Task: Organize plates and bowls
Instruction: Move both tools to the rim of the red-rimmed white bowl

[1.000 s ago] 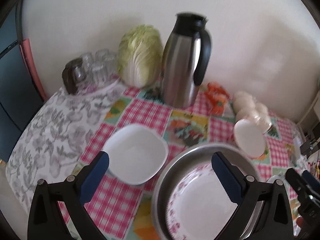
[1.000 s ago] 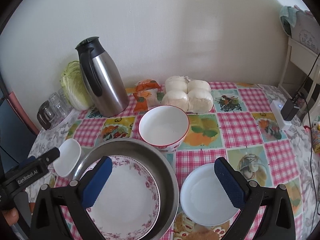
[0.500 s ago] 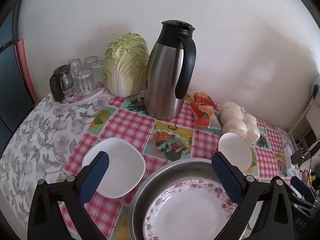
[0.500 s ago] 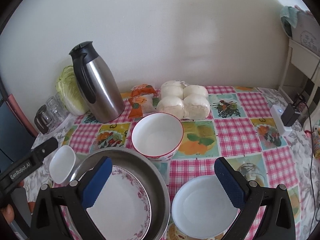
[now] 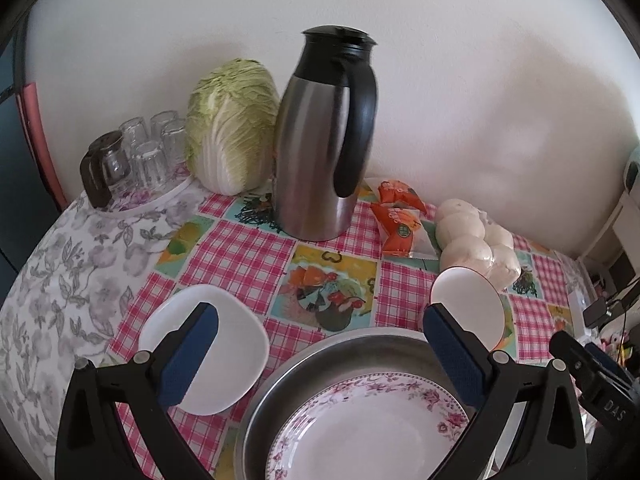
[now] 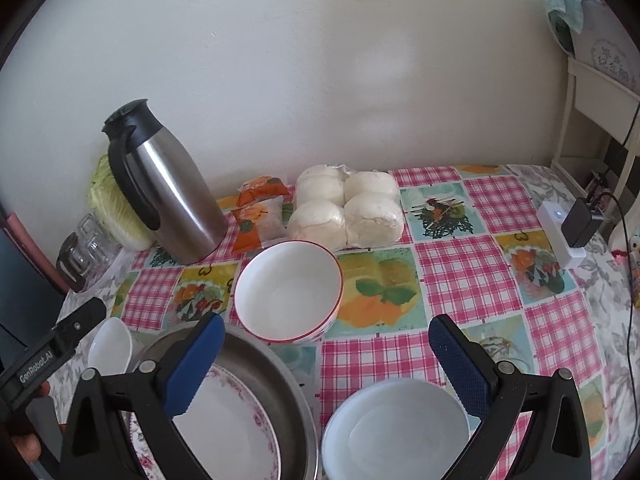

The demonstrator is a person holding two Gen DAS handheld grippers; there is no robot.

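A floral-rimmed plate (image 5: 372, 432) lies inside a steel basin (image 5: 348, 350) at the table's near edge; both show again, plate (image 6: 236, 428) and basin (image 6: 260, 364), in the right wrist view. A white squarish dish (image 5: 236, 344) sits left of the basin, partly behind my left gripper (image 5: 320, 354), which is open and empty above them. A red-rimmed white bowl (image 6: 286, 292) stands just behind the basin. A round white plate (image 6: 394, 428) lies right of the basin, under my open, empty right gripper (image 6: 326, 364). The white dish (image 6: 110, 346) appears at the left.
A steel thermos jug (image 5: 324, 140), a cabbage (image 5: 232, 124), glasses on a tray (image 5: 140, 152), orange snack packets (image 5: 400, 216) and bagged white buns (image 6: 348, 208) line the wall. A power strip with charger (image 6: 560, 232) lies at the right. A hand (image 6: 28, 448) holds the left gripper.
The left wrist view has swung and pulled back, so the jug and cabbage shifted right and the white dish slid lower left. The right gripper moved slightly right. Both stay open.
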